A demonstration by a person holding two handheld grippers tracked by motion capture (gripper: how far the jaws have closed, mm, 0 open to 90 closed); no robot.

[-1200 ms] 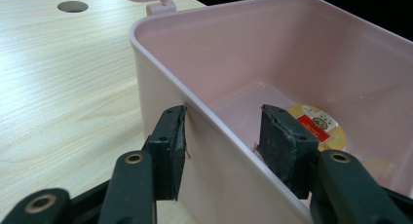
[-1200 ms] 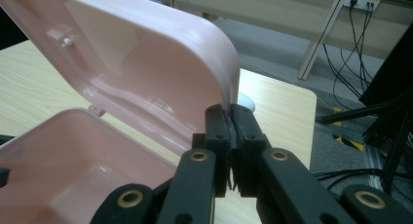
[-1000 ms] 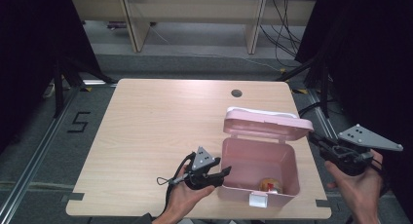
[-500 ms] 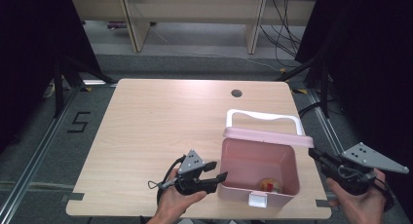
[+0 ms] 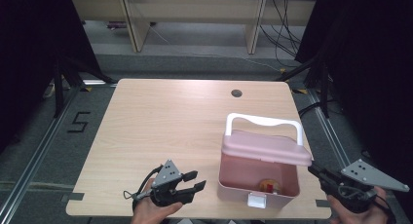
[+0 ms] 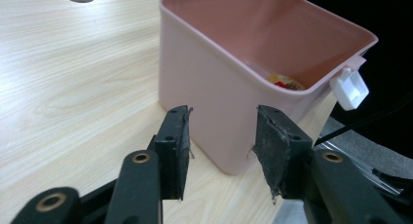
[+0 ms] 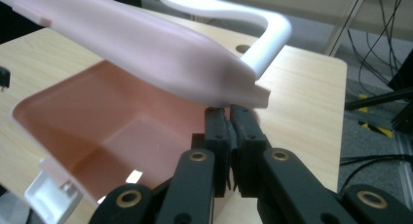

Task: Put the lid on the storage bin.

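Left claw [image 5: 194,181] gapes beside pink box [image 5: 234,177], lid [image 5: 265,147] half-raised

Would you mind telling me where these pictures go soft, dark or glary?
High view: the table is evenly lit, the flanks fall to black. Left gripper view: the fingers and pink box are sharp, with the right background black. Right gripper view: the nearby lid is blurred, the white handle looks washed out.

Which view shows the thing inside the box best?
The left gripper view: the item lies on the box floor, closest there. The high view shows it small. In the right gripper view I can't make it out.
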